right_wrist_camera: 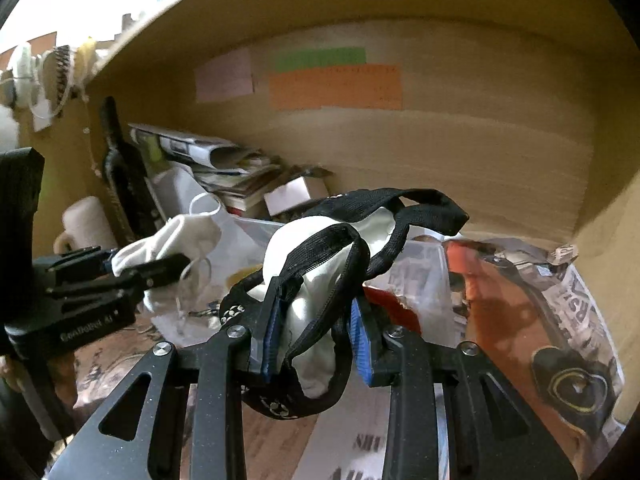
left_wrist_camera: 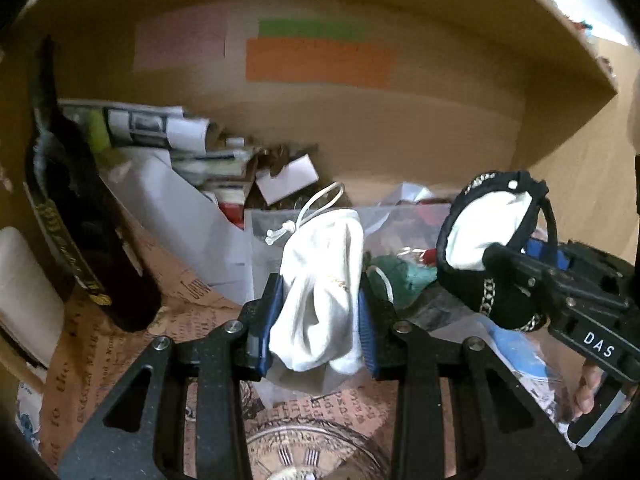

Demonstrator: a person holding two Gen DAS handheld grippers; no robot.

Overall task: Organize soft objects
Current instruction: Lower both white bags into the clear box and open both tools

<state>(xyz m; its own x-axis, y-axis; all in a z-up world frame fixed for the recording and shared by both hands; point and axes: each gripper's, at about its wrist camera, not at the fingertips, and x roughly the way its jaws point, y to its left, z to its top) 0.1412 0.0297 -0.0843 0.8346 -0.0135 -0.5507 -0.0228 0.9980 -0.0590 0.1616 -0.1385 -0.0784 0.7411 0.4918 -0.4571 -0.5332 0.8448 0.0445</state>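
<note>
My left gripper [left_wrist_camera: 320,312] is shut on a white drawstring pouch [left_wrist_camera: 324,280] and holds it up inside a wooden shelf compartment; it also shows at the left of the right wrist view [right_wrist_camera: 160,256]. My right gripper [right_wrist_camera: 316,332] is shut on a black-and-white padded fabric piece with black straps [right_wrist_camera: 320,256], held to the right of the pouch. In the left wrist view that piece [left_wrist_camera: 484,236] and the right gripper [left_wrist_camera: 516,256] sit at the right.
A dark bottle [left_wrist_camera: 84,216] leans at the left wall. Papers and booklets [left_wrist_camera: 160,128] pile at the back left, with a small white box [left_wrist_camera: 286,178]. A clear plastic bag [right_wrist_camera: 424,276] and an orange printed bag [right_wrist_camera: 532,312] lie on the shelf floor. Coloured notes [left_wrist_camera: 320,60] stick on the back wall.
</note>
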